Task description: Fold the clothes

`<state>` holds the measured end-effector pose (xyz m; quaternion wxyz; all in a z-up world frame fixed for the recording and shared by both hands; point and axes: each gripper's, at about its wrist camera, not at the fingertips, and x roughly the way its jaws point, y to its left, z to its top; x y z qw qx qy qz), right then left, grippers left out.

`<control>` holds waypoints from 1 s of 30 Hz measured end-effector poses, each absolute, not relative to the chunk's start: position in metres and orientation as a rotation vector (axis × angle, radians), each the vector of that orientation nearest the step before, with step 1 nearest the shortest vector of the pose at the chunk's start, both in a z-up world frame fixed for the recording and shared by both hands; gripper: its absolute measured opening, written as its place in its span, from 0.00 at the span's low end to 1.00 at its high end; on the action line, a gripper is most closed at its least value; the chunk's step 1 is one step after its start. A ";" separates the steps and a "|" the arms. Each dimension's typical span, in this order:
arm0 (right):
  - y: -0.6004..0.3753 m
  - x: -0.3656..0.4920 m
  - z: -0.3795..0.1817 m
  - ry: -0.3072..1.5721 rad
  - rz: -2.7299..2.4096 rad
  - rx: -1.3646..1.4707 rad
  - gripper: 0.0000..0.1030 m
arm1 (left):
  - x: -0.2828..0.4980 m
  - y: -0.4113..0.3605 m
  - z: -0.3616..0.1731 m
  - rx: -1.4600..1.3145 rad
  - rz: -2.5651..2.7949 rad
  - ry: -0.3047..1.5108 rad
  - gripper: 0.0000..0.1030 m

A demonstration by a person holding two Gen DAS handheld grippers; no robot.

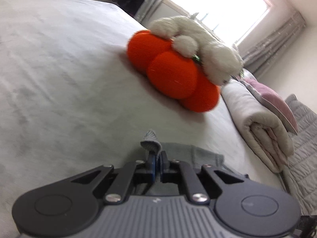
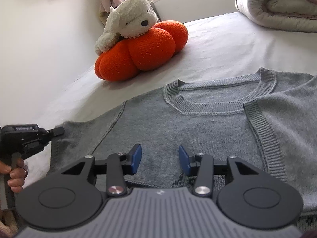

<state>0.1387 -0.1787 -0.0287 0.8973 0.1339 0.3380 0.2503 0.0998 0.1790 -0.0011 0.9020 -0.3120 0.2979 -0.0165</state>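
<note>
A grey knitted sweater (image 2: 198,119) lies spread flat on the white bed (image 2: 218,45), neckline toward the far side, with its right sleeve folded across the chest. Your left gripper (image 1: 156,159) is clamped on the ribbed cuff (image 1: 151,145) of the left sleeve at the bed's edge, while your right gripper (image 2: 160,158) hovers over the chest with jaws wide apart, holding nothing. Beyond the collar sits an orange pumpkin cushion (image 2: 142,49) with a white plush dog (image 2: 128,19) on top (a rolled duvet (image 2: 277,6) lies at the far right).

Grey sweater (image 2: 198,123) flat on bed (image 2: 218,45), right gripper (image 2: 160,157) fingers (image 2: 136,156) apart above it, left gripper (image 2: 58,131) at sleeve
</note>
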 end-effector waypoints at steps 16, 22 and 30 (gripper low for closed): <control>-0.197 0.143 -0.030 0.708 0.533 0.385 0.45 | 0.138 0.096 0.004 -0.734 -0.178 0.753 0.03; -0.202 0.143 -0.029 0.705 0.532 0.433 0.45 | 0.156 0.065 -0.004 -0.750 -0.211 0.808 0.03; -0.211 0.147 -0.032 0.717 0.545 0.522 0.45 | 0.168 0.040 -0.011 -0.729 -0.242 0.858 0.03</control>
